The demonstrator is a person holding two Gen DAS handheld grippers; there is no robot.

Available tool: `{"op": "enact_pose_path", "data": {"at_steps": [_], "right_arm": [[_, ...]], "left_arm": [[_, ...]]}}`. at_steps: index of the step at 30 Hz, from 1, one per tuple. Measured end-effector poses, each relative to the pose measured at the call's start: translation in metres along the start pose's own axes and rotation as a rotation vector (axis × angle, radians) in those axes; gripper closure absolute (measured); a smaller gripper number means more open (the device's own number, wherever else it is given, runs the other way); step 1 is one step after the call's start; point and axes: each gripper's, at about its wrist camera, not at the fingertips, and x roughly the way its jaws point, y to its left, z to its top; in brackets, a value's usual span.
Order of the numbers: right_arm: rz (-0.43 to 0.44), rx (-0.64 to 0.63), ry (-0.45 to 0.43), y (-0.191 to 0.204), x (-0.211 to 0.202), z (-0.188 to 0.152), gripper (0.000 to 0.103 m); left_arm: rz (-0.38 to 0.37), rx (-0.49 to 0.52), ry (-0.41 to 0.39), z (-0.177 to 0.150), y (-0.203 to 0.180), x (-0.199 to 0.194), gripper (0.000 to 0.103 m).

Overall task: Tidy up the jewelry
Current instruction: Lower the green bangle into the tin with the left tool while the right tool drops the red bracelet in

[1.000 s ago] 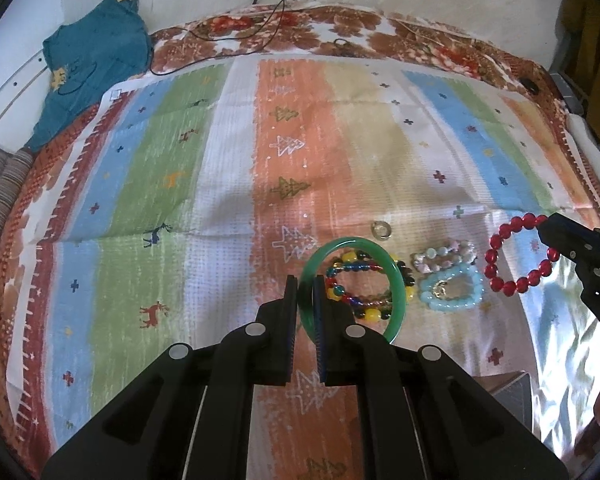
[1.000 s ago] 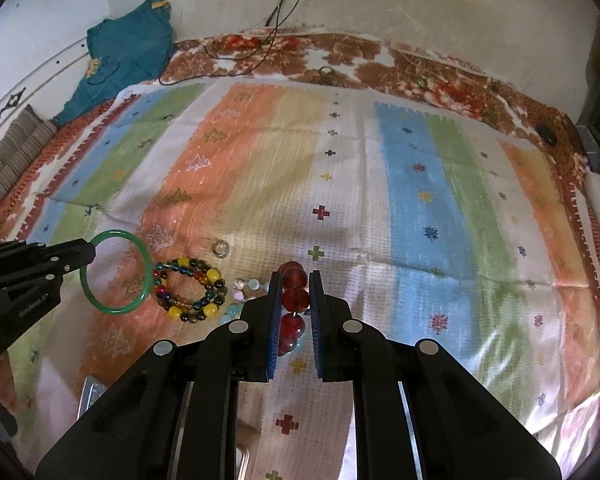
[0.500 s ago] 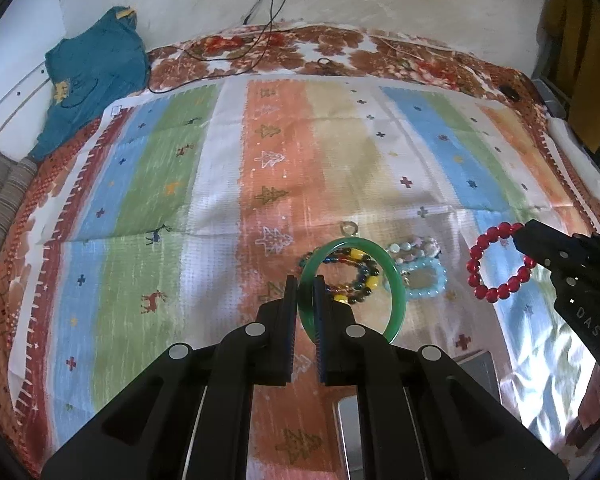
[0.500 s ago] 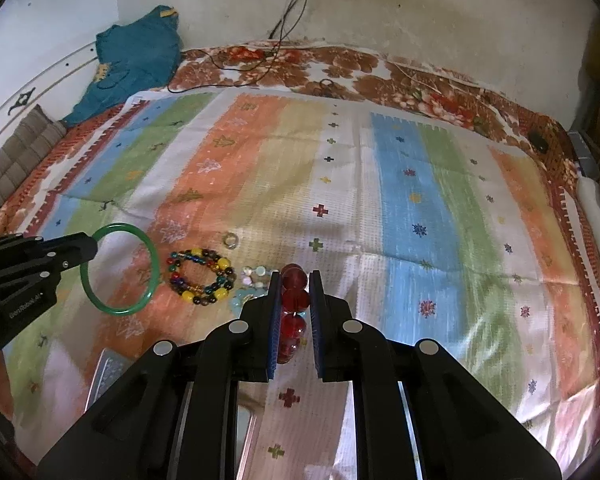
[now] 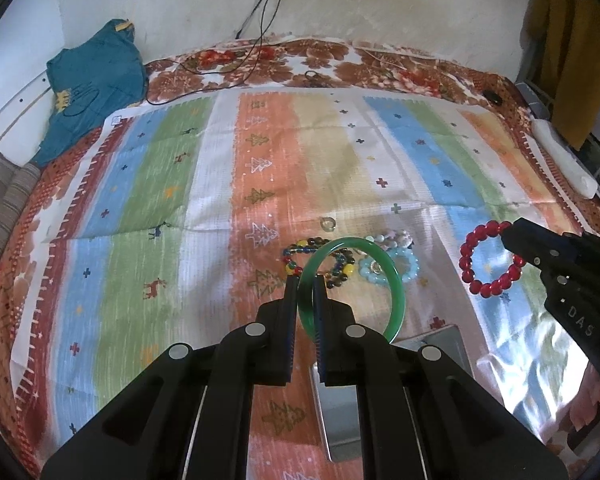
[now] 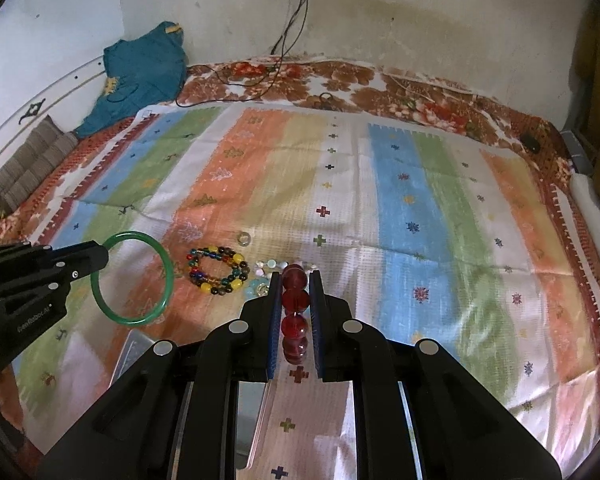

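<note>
My left gripper (image 5: 305, 280) is shut on a green bangle (image 5: 396, 284), held above the striped cloth; the same green bangle (image 6: 140, 320) hangs at the left of the right wrist view from the left gripper (image 6: 104, 254). A red bead bracelet (image 6: 295, 300) is pinched edge-on in my shut right gripper (image 6: 296, 280); the left wrist view shows this red bracelet (image 5: 486, 288) as a ring hanging off the right gripper (image 5: 508, 232). On the cloth lie a multicoloured bead bracelet (image 6: 216, 270), a pale blue bead bracelet (image 5: 408, 268), a pastel one (image 5: 392, 238) and a small ring (image 6: 244, 238).
A shiny metal tray (image 5: 448, 340) lies on the striped cloth (image 5: 220, 184) just below both grippers, mostly hidden by them. A teal garment (image 5: 92, 80) sits at the far left corner. Black cables (image 5: 256, 40) run down the wall onto the floral sheet.
Both grippers have risen and pulled back toward me with their bracelets. The loose jewellery now sits farther away, and the metal tray has come into view below.
</note>
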Motion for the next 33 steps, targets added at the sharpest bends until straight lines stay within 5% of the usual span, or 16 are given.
{"op": "enact_pose_path", "data": {"at_steps": [20, 33], "right_arm": [[0.065, -0.044, -0.018, 0.025, -0.037, -0.026, 0.089], [0.105, -0.059, 0.02, 0.032, -0.042, -0.042, 0.089]], "left_arm": [[-0.027, 0.03, -0.028, -0.029, -0.014, -0.039, 0.096], [-0.049, 0.054, 0.024, -0.048, -0.023, -0.04, 0.093]]}}
